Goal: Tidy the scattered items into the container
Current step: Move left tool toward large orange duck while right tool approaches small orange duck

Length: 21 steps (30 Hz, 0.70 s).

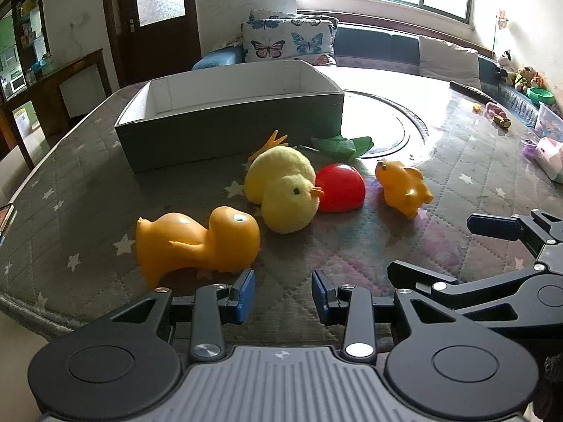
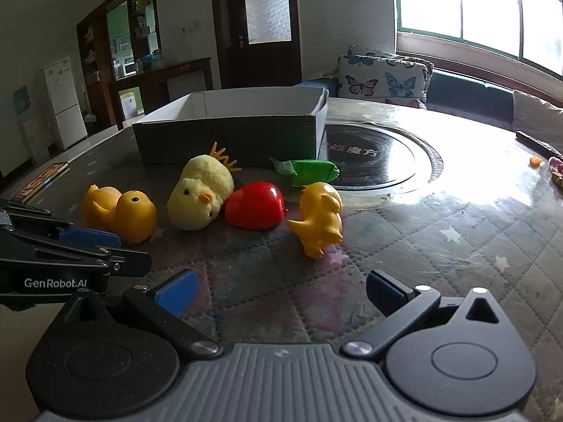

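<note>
Two open, empty grippers, left gripper (image 1: 283, 297) and right gripper (image 2: 281, 293), hover near five scattered toys; nearest left, an orange rubber duck (image 1: 197, 242) on its side suits a body-centred grasp before the far grey cardboard box (image 1: 228, 119).

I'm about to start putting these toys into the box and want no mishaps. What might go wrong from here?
1. The plush chick touches the red toy; gripping one may push the other away.
2. The large orange duck is smooth and rounded, so it may slip from the open left hand-held gripper.
3. The box has tall walls; a toy carried low could catch the near wall and shove it back.
</note>
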Each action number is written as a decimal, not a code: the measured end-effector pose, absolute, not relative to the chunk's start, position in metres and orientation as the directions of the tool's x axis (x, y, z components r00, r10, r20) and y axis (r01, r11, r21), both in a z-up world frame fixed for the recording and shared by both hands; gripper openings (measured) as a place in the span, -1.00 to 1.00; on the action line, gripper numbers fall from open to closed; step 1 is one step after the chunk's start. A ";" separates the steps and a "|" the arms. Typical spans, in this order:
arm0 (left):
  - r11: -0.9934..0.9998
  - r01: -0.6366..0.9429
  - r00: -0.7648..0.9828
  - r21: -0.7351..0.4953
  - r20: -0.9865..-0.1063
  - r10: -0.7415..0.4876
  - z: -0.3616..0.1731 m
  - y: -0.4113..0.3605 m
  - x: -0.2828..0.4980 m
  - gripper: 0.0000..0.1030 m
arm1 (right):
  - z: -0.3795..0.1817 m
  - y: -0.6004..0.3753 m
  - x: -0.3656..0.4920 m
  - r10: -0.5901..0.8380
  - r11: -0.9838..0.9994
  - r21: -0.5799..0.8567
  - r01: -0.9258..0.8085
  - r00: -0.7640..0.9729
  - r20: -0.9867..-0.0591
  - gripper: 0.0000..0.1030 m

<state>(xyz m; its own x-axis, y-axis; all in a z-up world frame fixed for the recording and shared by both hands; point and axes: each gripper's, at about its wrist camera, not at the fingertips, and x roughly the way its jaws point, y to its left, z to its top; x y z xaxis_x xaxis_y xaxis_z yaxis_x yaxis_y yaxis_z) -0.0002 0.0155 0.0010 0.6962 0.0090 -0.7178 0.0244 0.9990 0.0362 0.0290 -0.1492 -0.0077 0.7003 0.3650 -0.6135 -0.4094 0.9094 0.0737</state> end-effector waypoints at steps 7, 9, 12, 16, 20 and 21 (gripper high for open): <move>0.999 0.012 0.684 0.039 -0.729 0.020 0.000 0.020 0.003 -0.25 | -0.010 -0.144 0.034 0.378 0.902 0.078 -0.425 0.688 -0.620 1.00; 0.999 0.009 0.680 0.035 -0.733 0.020 -0.001 0.021 0.004 -0.25 | -0.011 -0.143 0.036 0.382 0.900 0.081 -0.429 0.683 -0.622 1.00; 0.999 0.003 0.680 0.035 -0.732 0.024 0.000 0.024 0.005 -0.25 | -0.011 -0.141 0.038 0.389 0.895 0.082 -0.438 0.678 -0.623 1.00; 0.999 -0.005 0.673 0.032 -0.739 0.028 0.000 0.028 0.006 -0.25 | -0.011 -0.137 0.041 0.401 0.888 0.085 -0.451 0.672 -0.623 1.00; 1.000 -0.017 0.663 0.016 -0.749 0.023 -0.001 0.033 0.007 -0.25 | -0.011 -0.132 0.044 0.413 0.880 0.087 -0.467 0.663 -0.624 1.00; 1.000 -0.019 0.662 0.015 -0.749 0.023 -0.001 0.034 0.007 -0.25 | -0.011 -0.131 0.045 0.417 0.878 0.087 -0.471 0.661 -0.624 1.00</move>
<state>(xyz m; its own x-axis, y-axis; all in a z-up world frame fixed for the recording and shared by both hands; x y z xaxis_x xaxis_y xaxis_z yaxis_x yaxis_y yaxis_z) 0.0074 0.0339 -0.0013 0.6622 0.0234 -0.7490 -0.0187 0.9997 0.0148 0.0451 -0.1313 -0.0111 0.6607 0.4168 -0.6243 -0.4713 0.8776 0.0871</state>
